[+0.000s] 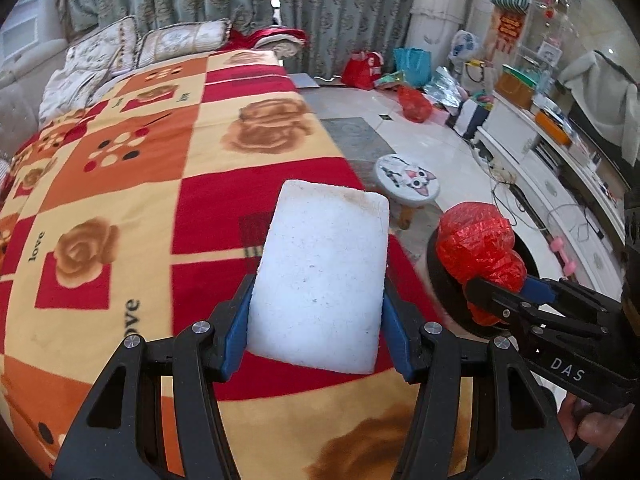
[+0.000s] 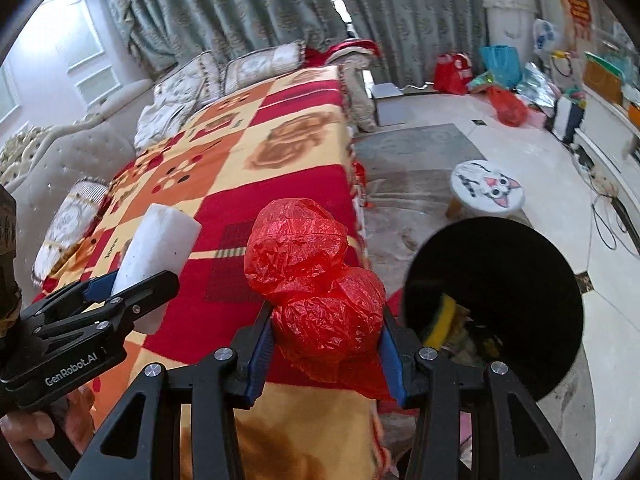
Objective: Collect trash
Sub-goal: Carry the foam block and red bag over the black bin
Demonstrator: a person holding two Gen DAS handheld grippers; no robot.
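My left gripper is shut on a white foam block and holds it above the patterned blanket. The block also shows in the right wrist view, at the left. My right gripper is shut on a crumpled red plastic bag, held over the bed's right edge. The bag also shows in the left wrist view, in front of the bin. A black round trash bin stands on the floor just right of the bed, with a yellow-green sponge and other trash inside.
A small stool with a cat face stands on the floor beyond the bin. Pillows lie at the bed's far end. Bags and clutter line the far wall, and a white cabinet with cables runs along the right.
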